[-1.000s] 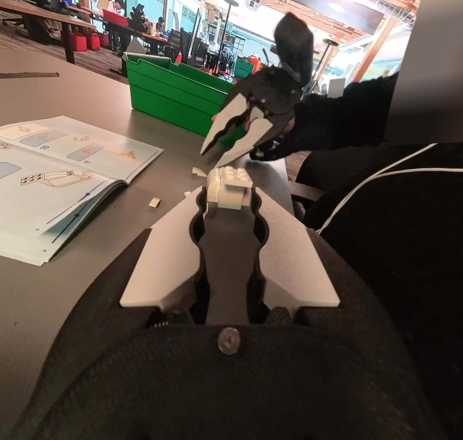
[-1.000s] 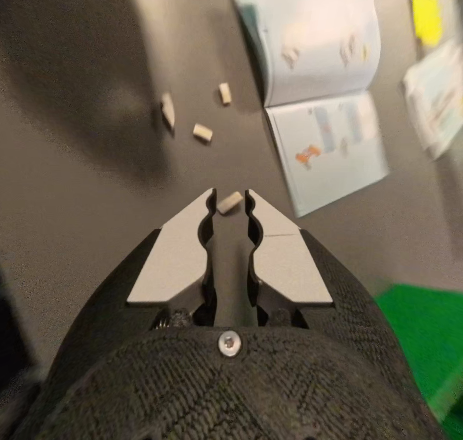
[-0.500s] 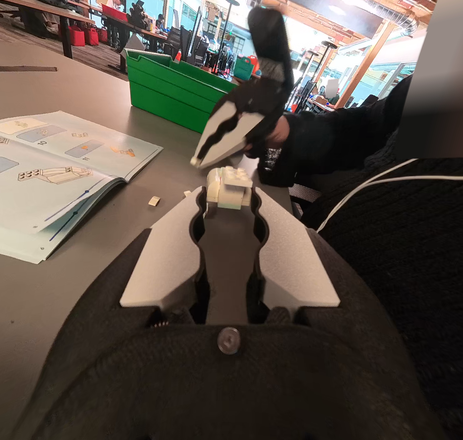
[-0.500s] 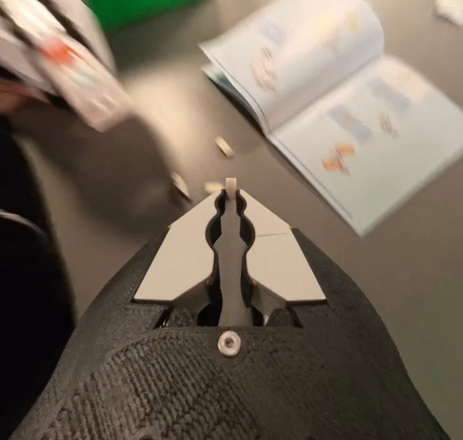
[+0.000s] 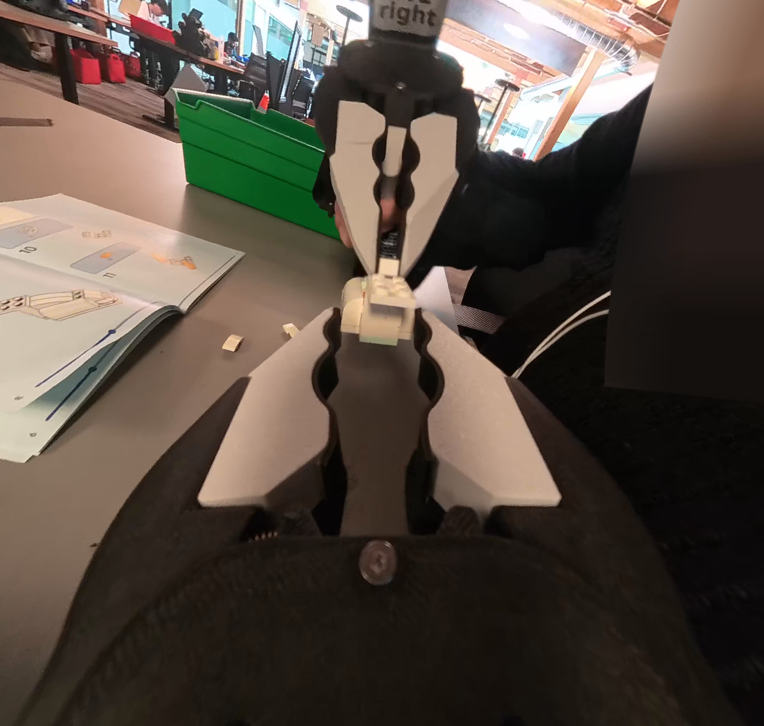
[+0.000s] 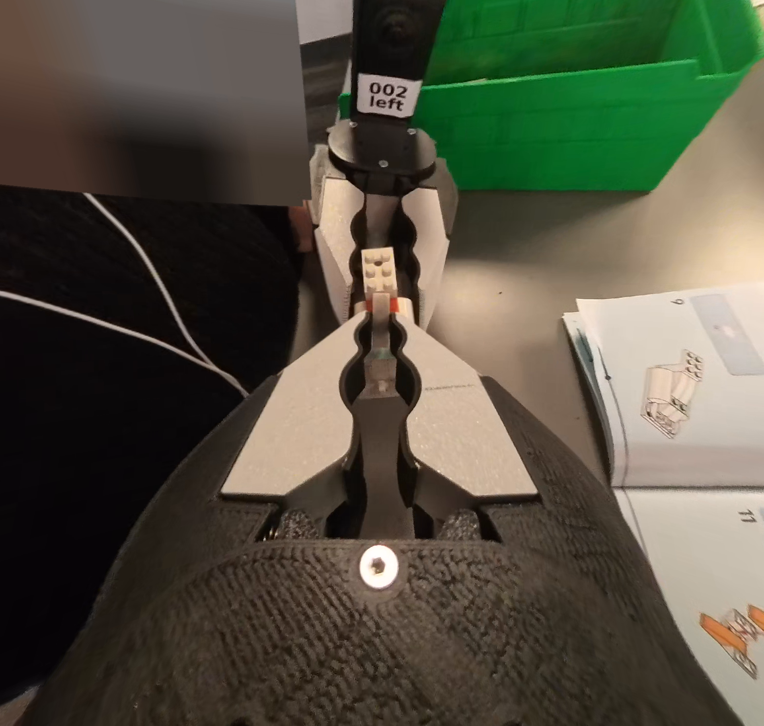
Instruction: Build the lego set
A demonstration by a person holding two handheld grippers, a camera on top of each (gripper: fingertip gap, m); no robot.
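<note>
My left gripper is shut on a white lego assembly with a studded top plate and holds it above the grey table. My right gripper points down over it and is shut on a small white piece, which sits right at the assembly's studs. In the right wrist view my right gripper holds that piece against the assembly. A red part shows on the assembly. The left gripper's fingers flank the assembly from behind.
An open instruction booklet lies on the table to the left; it also shows in the right wrist view. A green bin stands behind. Two small loose pieces lie by the booklet. A person's dark sleeve is at the right.
My right gripper shut on a small white piece from the table, lifted it and swung over the assembly, now pointing down at its studs. The left gripper held the assembly almost still.
</note>
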